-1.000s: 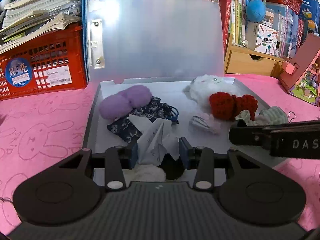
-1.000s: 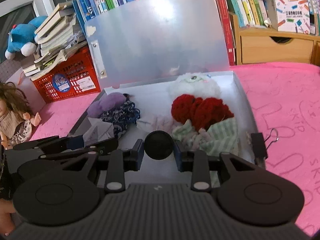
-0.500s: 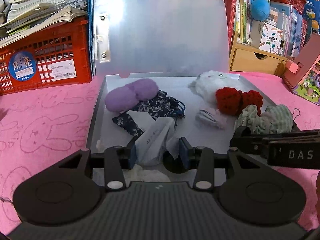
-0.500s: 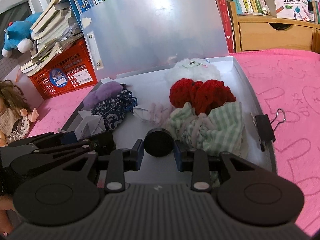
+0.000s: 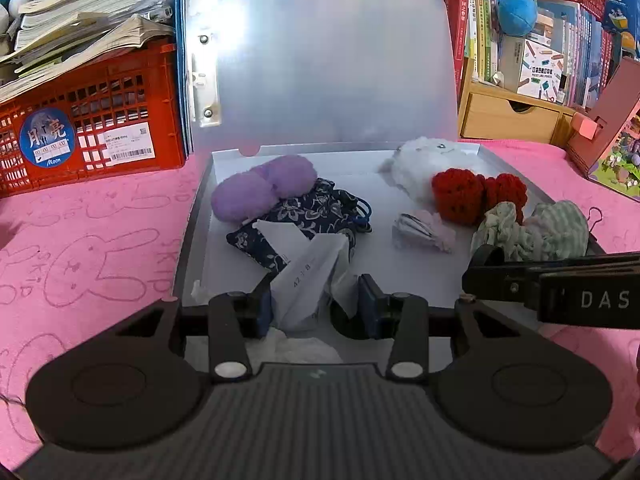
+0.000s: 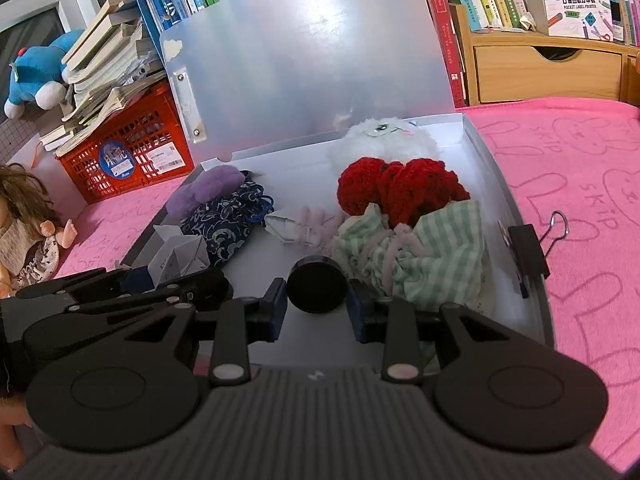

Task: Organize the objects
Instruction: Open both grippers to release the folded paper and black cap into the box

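An open grey file box (image 5: pixel 192 232) with a raised translucent lid lies on the pink cloth. Inside are a purple fluffy piece (image 5: pixel 260 188), a navy floral pouch (image 5: pixel 304 216), a white plush (image 5: pixel 424 160), red crochet (image 5: pixel 468 192) and green checked cloth (image 5: pixel 552 232). My left gripper (image 5: pixel 316 300) is shut on a folded white paper (image 5: pixel 308 268) over the box's near left. My right gripper (image 6: pixel 316 300) has a black round disc (image 6: pixel 316 286) between its pads. Its jaws are opening slightly, low over the box floor beside the green cloth (image 6: pixel 420 248).
A red crate (image 5: pixel 88 120) stacked with books stands at the back left. A wooden drawer unit (image 5: pixel 508 120) and bookshelves are at the back right. A black binder clip (image 6: pixel 528 248) sits on the box's right rim. A doll (image 6: pixel 24 232) lies at far left.
The right gripper has edged forward over the box with the black disc, so the green cloth looks nearer. The left gripper still holds the paper in about the same place.
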Demonstrator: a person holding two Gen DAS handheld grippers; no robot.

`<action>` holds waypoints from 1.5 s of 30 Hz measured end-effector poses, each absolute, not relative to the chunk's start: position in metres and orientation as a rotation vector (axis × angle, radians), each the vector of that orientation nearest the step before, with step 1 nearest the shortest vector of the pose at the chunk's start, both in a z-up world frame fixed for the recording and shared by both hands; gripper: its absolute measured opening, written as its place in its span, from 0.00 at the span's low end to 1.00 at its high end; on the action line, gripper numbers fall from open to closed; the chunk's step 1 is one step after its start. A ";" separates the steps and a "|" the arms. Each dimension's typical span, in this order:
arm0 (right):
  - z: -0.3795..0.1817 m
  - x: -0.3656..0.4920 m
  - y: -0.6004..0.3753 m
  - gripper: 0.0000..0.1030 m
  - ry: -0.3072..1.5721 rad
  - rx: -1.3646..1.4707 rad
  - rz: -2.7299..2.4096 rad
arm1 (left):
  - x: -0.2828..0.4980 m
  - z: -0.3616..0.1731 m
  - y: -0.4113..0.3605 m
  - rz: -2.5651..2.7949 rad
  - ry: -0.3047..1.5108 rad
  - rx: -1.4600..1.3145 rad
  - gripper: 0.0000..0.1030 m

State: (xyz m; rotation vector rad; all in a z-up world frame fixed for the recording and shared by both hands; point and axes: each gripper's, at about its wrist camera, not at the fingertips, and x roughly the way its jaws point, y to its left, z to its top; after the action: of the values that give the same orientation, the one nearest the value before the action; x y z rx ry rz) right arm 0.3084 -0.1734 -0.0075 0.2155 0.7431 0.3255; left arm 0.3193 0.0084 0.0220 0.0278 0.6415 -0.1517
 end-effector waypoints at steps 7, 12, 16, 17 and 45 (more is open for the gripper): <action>-0.008 0.307 -0.173 0.38 0.735 0.218 0.324 | 0.319 0.022 0.008 -0.144 0.641 0.025 0.47; -0.008 0.307 -0.173 0.38 0.733 0.212 0.323 | 0.319 0.022 0.007 -0.141 0.642 0.025 0.50; -0.007 0.307 -0.173 0.42 0.733 0.214 0.321 | 0.318 0.023 0.007 -0.138 0.647 0.022 0.52; -0.007 0.306 -0.173 0.43 0.731 0.218 0.321 | 0.318 0.023 0.007 -0.135 0.646 0.018 0.52; 0.011 0.290 -0.177 0.63 0.668 0.214 0.336 | 0.303 0.036 0.007 -0.145 0.633 -0.018 0.70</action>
State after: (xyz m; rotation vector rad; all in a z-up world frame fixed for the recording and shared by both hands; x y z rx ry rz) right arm 0.2900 -0.1766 0.0110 0.2141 0.6683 0.3359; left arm 0.3032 0.0070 0.0355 -0.0182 0.6333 -0.1453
